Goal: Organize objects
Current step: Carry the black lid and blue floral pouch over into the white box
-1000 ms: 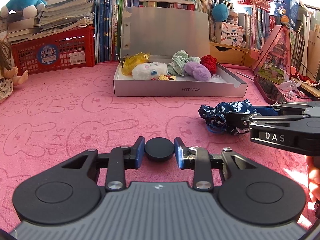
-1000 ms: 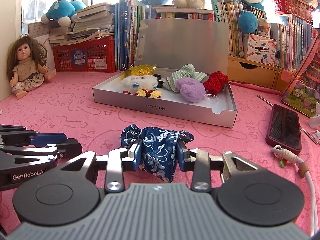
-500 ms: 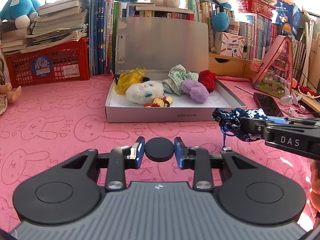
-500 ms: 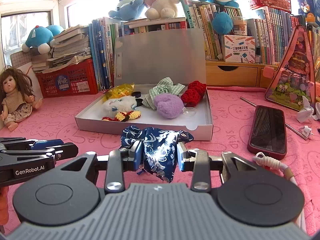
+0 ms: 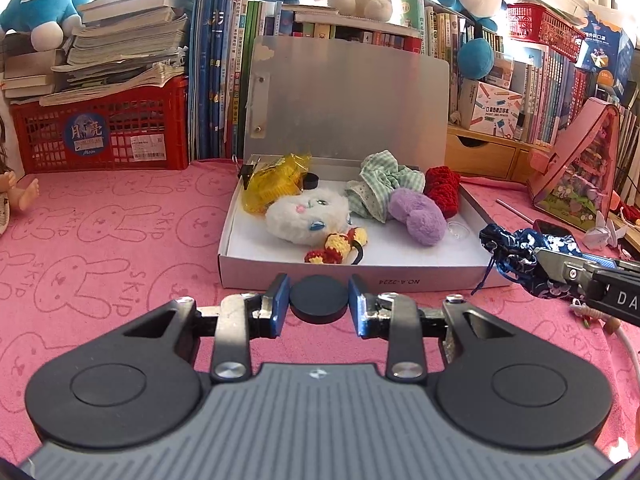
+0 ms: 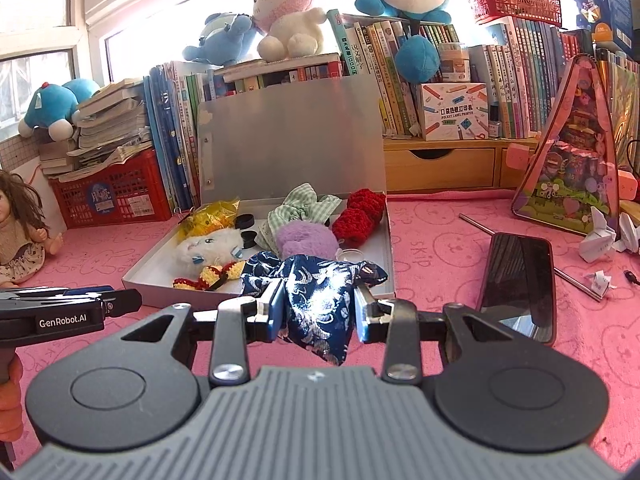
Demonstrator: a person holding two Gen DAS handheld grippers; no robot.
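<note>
My left gripper point(image 5: 319, 303) is shut on a small black round disc point(image 5: 318, 301), held just in front of the open white box point(image 5: 360, 278). My right gripper point(image 6: 320, 304) is shut on a dark blue patterned cloth pouch point(image 6: 316, 292), which hangs between the pads near the box's front right corner. That pouch point(image 5: 520, 258) also shows at the right of the left wrist view. The box point(image 6: 160, 294) holds a white plush, a yellow bag, a green checked cloth, a purple fluffy item, red knit pieces and small crocheted bits.
A pink rabbit-print cloth point(image 5: 100, 240) covers the table. A black phone point(image 6: 520, 280) lies right of the box. A red crate point(image 5: 100, 128) with books, a doll point(image 6: 20, 232), rows of books, plush toys and a pink triangular case point(image 6: 576, 168) line the back.
Both grippers have risen and moved toward the box, each keeping its load. The box now looks nearer and the pouch hangs at its front right corner.
</note>
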